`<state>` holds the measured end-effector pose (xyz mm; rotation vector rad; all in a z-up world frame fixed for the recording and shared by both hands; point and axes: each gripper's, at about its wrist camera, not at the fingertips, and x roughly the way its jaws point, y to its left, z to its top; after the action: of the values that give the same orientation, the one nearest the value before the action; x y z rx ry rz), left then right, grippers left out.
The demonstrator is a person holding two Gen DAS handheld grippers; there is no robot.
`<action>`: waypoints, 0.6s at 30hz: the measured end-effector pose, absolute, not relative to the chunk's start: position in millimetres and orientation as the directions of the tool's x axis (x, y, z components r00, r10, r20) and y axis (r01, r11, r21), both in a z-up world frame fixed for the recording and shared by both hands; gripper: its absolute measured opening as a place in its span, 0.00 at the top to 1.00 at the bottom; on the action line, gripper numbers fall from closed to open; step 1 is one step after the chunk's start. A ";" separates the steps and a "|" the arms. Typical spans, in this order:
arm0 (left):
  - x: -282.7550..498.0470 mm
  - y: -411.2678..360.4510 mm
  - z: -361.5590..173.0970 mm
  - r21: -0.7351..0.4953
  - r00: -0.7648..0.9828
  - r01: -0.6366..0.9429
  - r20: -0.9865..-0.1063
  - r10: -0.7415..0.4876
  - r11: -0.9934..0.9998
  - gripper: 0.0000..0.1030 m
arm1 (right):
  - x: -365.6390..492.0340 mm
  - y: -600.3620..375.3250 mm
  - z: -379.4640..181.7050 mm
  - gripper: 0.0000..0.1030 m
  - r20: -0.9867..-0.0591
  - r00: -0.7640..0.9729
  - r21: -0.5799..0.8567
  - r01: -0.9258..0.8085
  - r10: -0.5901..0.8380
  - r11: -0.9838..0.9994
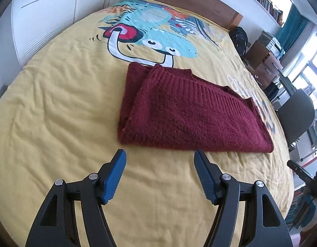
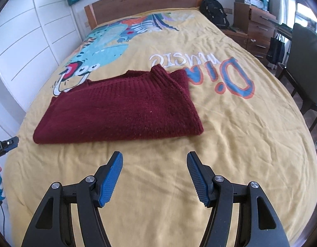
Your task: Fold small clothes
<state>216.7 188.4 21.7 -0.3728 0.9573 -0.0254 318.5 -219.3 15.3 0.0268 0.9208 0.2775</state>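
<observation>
Both grippers hang over the near part of the bed [image 2: 230, 123], aimed down at the yellow cover w/ its cartoon print. Left gripper [image 1: 160, 154]: fingers [image 1: 115, 177] spread apart, blue ribbed pads facing each other, nothing btwn them but bare cover. Right gripper [image 2: 155, 156]: same story, fingers [image 2: 110, 180] spread, nothing pinched, only wrinkled yellow cloth showing in the gap.

The task's thing, a dark red knit sweater [image 1: 179, 109], lies folded flat on the bed just beyond both sets of fingertips, not touching either. From the left gripper it sits ahead and stretches off to the right of the fingers; near edge comes close to the right fingertip but stays clear. From the right gripper the sweater [image 2: 121, 111] is ahead and stretches to the left of the fingers. Ribbed band runs across the far side of the fold, w/ a ribbed corner poking up at the back. Layers stack a bit unevenly at one end.

Beyond the sweater: printed lettering and a teal cartoon creature [image 2: 100, 49] on the cover, then a wooden headboard [image 2: 142, 0]. Off to the right of the right gripper's fingers, a dark chair [image 2: 304, 65] beside the bed, wooden drawers [image 2: 259, 24] and a black backpack [image 2: 215, 14] further back. At the far left edge of the right wrist view, a bit of the other gripper shows.
</observation>
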 end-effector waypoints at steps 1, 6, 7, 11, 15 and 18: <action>212.7 190.5 22.3 -0.330 0.581 -0.149 -0.792 -0.187 0.932 0.37 | 313.8 -220.3 17.8 0.36 -0.779 0.576 0.142 -0.223 0.248 0.964; 198.1 202.0 21.8 -0.398 0.583 -0.170 -0.778 -0.233 0.902 0.35 | 286.4 -225.5 29.7 0.36 -0.765 0.595 0.146 -0.213 0.247 0.966; 195.4 203.7 21.8 -0.409 0.584 -0.174 -0.776 -0.240 0.896 0.34 | 281.0 -227.0 31.3 0.36 -0.763 0.598 0.146 -0.209 0.245 0.967; 186.9 214.8 14.0 -0.472 0.580 -0.197 -0.763 -0.285 0.859 0.34 | 268.1 -234.3 31.0 0.36 -0.764 0.601 0.147 -0.192 0.234 0.970; 187.1 225.2 -0.1 -0.535 0.574 -0.234 -0.750 -0.329 0.812 0.34 | 260.6 -242.8 23.0 0.36 -0.774 0.592 0.155 -0.169 0.226 0.973; 192.6 231.5 -10.3 -0.580 0.574 -0.259 -0.736 -0.360 0.773 0.34 | 260.5 -247.4 16.2 0.36 -0.784 0.581 0.158 -0.154 0.219 0.975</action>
<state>192.6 231.5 -10.3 -0.7145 0.9806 -0.0655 260.5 -247.4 16.2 0.0755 0.9257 0.2185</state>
